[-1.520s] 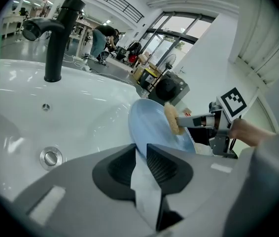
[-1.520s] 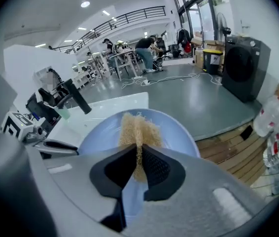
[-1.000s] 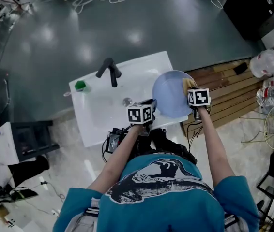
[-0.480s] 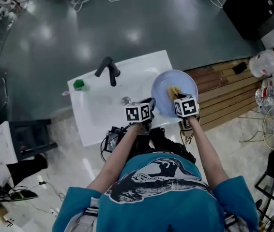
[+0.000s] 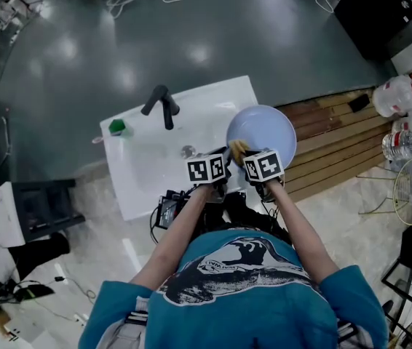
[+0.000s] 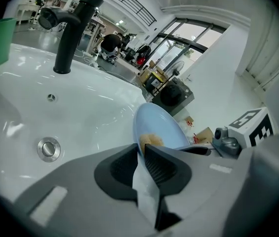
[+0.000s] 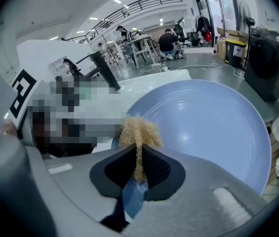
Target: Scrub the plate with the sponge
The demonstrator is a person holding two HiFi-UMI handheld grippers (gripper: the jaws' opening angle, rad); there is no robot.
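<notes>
Since the earlier frames, the right gripper (image 5: 245,155) has carried the sponge (image 7: 139,131) across the plate (image 5: 268,126) to its near-left rim, beside the left gripper (image 6: 142,151). The right gripper view shows its jaws clamped on the sponge. The left gripper view shows jaws, just closing, pinching the plate rim at the sink's (image 5: 148,173) right edge.

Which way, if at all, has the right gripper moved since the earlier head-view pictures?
Yes. The right gripper has slid left across the plate, from its right rim to its left rim, closer to the faucet.
</notes>
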